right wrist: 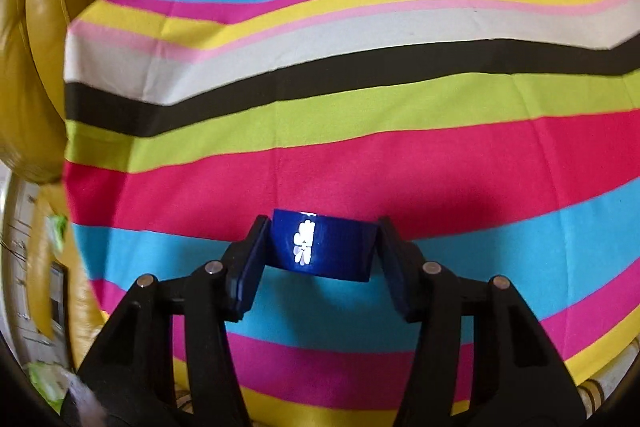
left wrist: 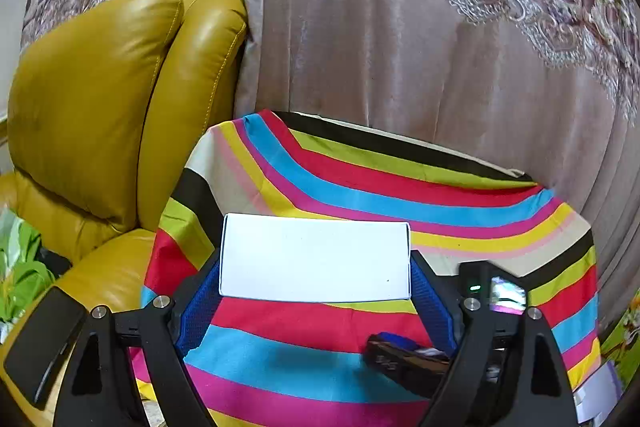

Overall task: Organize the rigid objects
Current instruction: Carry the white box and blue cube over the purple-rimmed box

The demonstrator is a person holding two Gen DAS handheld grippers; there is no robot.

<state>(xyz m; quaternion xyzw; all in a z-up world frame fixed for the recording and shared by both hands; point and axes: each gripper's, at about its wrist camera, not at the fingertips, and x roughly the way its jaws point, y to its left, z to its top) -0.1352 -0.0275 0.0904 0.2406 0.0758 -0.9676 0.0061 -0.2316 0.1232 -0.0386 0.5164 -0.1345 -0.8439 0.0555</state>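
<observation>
Left wrist view: my left gripper (left wrist: 315,267) holds a white box (left wrist: 315,259) crosswise between its blue pads (left wrist: 200,301), jaws set wide because the box is wide. The box hangs clear above the striped cloth (left wrist: 360,187); its lower edge shows cloth beneath. Beyond the cloth, a yellow chair (left wrist: 100,99) and a curtain (left wrist: 400,47). Low on the right, my other gripper's black body sits close in.

Right wrist view: my right gripper (right wrist: 323,247) pinches a small blue box (right wrist: 332,247), pads pressed on its two ends. It has a white mark on its glossy face. It sits low over the cloth (right wrist: 360,107), at the red and blue stripes; I cannot tell whether it rests on the cloth or is just off it.

Judgement: both boxes are in hand, so this is the pick-and-carry step. Next I need a place for them, side by side or stacked, keeping the hands from colliding and both grips level.
</observation>
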